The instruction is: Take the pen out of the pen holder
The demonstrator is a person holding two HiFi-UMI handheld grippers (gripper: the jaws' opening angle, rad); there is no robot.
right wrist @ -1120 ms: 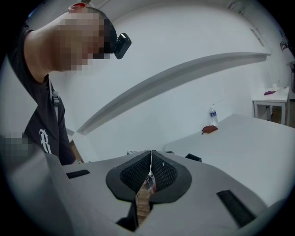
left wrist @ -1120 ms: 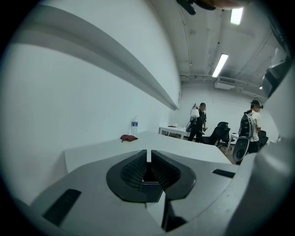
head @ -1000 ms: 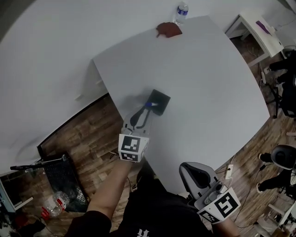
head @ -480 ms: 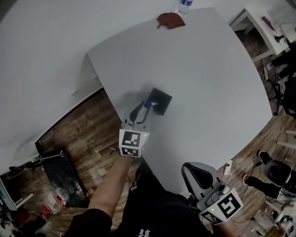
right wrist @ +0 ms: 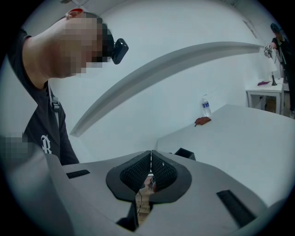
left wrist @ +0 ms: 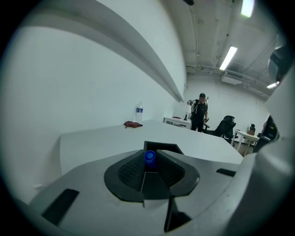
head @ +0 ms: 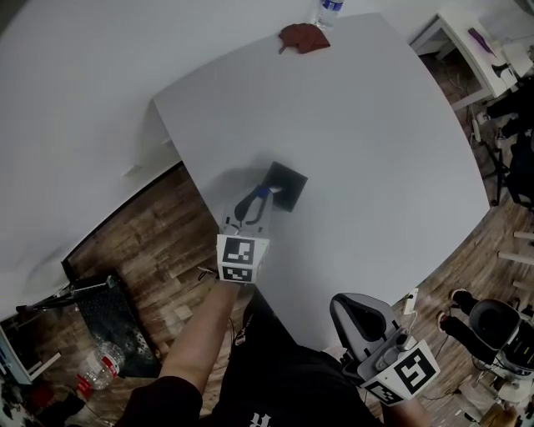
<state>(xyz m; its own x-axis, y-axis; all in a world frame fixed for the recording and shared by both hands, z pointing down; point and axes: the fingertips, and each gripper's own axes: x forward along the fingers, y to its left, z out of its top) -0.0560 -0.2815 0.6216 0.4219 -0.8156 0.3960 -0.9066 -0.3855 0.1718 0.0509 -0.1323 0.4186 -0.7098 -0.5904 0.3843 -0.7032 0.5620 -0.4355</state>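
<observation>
A black square pen holder [head: 288, 185] stands on the white table [head: 375, 142], near its left edge. My left gripper [head: 259, 198] reaches to the holder's near side and is shut on a pen with a blue cap [head: 264, 193]. In the left gripper view the blue cap [left wrist: 150, 156] sticks up between the ribbed pads [left wrist: 133, 167], with the holder [left wrist: 167, 147] just behind it. The pen's lower part is hidden. My right gripper [head: 349, 305] hangs off the table's near edge by the person's body. In the right gripper view it [right wrist: 150, 160] is shut on nothing.
A water bottle [head: 328, 12] and a red-brown cloth [head: 301, 36] lie at the table's far edge. Wooden floor [head: 158, 242] runs along the table's left side. A white side table [head: 480, 46] and office chairs stand to the right. A person [left wrist: 200, 110] stands far off.
My left gripper stays at the holder with the blue-capped pen in it, drawn very slightly toward me. The right gripper has hardly moved.
</observation>
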